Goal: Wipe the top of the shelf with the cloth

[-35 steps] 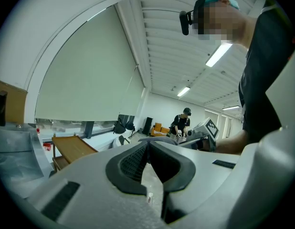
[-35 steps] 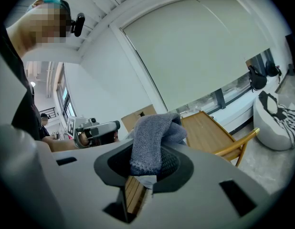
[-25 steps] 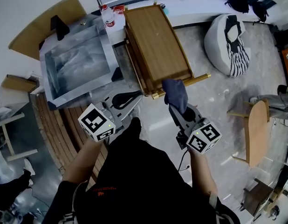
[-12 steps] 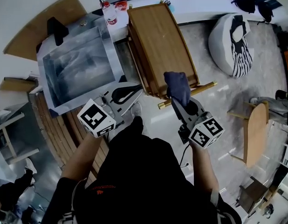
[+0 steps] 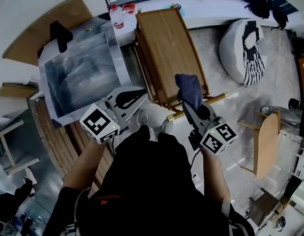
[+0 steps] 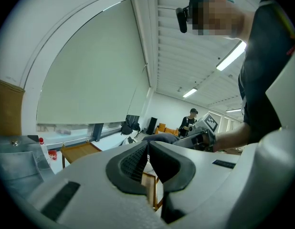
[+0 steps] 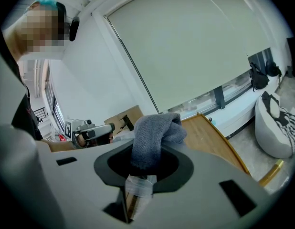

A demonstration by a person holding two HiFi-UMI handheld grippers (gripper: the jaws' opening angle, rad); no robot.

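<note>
Wiping surface: brown wooden shelf with a flat rectangular top (image 5: 167, 43). It lies straight ahead of the right gripper. Its long axis runs away from that gripper, roughly in line with the jaws. The near end sits under the jaw tips and the far end is well beyond them. In the right gripper view the boards (image 7: 212, 132) stretch ahead and to the right of the jaws.
Right gripper (image 5: 190, 106): jaws clamped on the cloth and aimed forward along the shelf's length. This is the tool nearer the top.
Left gripper (image 5: 137, 96): jaws pressed together with nothing between them (image 6: 147, 149). It is held beside the shelf's left long edge, not above the top.
Cloth: dark grey-blue bunched knit cloth (image 5: 188, 88). It sticks out ahead of the right gripper's jaws (image 7: 154, 130), with the free end over the near right part of the top. Contact with the wood cannot be confirmed from either view.
Judgement: the stroke should run forward from the right gripper, lengthwise along the boards. Most of the top lies ahead and to the left of the cloth.
</note>
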